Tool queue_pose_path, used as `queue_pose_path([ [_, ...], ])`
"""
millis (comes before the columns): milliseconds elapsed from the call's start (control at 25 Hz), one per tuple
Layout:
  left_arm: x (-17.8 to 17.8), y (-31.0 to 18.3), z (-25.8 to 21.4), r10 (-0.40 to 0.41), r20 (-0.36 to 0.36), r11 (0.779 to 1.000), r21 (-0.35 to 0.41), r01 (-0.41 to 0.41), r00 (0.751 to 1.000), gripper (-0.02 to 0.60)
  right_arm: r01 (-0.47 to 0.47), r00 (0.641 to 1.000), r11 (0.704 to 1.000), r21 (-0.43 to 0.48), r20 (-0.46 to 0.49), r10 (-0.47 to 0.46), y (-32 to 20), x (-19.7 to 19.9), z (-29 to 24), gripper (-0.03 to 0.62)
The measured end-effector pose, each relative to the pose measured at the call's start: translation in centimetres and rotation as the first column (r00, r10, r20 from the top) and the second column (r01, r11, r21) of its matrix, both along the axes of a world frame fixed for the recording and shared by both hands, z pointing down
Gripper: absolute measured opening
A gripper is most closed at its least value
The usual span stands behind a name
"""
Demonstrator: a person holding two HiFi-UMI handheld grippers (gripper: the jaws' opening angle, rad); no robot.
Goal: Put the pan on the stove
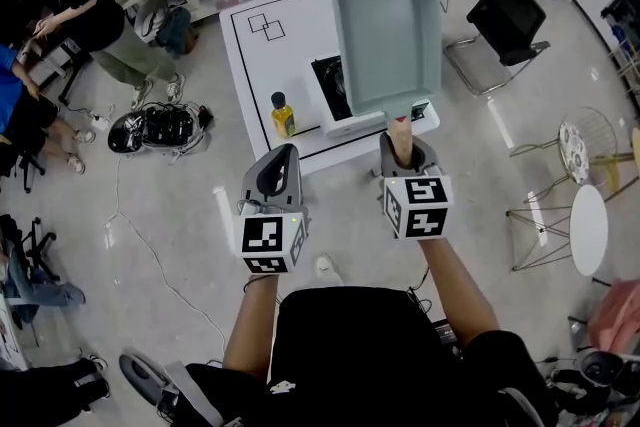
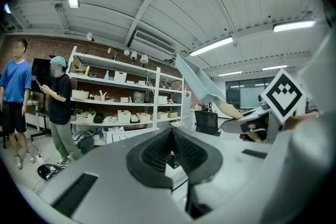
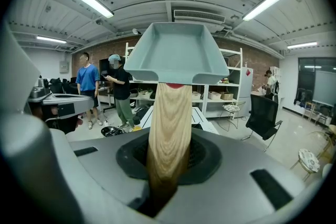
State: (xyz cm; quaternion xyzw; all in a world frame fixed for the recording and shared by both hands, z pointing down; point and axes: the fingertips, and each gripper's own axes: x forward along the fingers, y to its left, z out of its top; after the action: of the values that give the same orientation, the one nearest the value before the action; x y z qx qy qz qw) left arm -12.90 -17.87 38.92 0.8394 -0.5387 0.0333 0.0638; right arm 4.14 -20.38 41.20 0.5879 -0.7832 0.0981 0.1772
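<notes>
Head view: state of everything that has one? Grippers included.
pan: empty, held in the air, not on the stove
right gripper: shut on the pan's wooden handle
left gripper: shut, empty
stove: on the table, partly hidden by the pan
yellow bottle: upright, capped

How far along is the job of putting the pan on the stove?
Done: the right gripper grips the pan by its wooden handle. In hand: the pan is in the air, off the stove. Left: lower it onto the stove and release.
</notes>
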Motion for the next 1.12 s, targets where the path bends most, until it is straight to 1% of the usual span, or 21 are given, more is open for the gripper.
queue_pose_path([
  [240, -1.0, -0.6, 0.1, 0.016, 0.000, 1.000, 0.007, -0.016, 1.000, 0.011, -0.004, 1.000, 1.000, 0.006, -0.007, 0.004, -0.5, -1.4, -0.1, 0.052],
  [400, -1.1, -0.9, 0.7, 0.022, -0.001, 1.000, -0.002, -0.022, 1.000, 0.011, -0.008, 1.000, 1.000, 0.001, -0.018, 0.008, -0.5, -1.7, 0.1, 0.052],
  [760, 0.4, -2.0, 1.5, 0.041, 0.003, 0.999, -0.013, -0.041, 0.999, 0.011, -0.031, 0.999, 0.999, -0.027, -0.026, 0.030, -1.5, 0.1, 1.2, 0.052],
  [1120, 2.6, -4.7, 1.6, 0.032, 0.011, 0.999, -0.018, -0.032, 0.999, 0.011, -0.012, 0.999, 0.998, -0.057, -0.036, 0.010, -4.5, 2.1, 2.2, 0.052],
])
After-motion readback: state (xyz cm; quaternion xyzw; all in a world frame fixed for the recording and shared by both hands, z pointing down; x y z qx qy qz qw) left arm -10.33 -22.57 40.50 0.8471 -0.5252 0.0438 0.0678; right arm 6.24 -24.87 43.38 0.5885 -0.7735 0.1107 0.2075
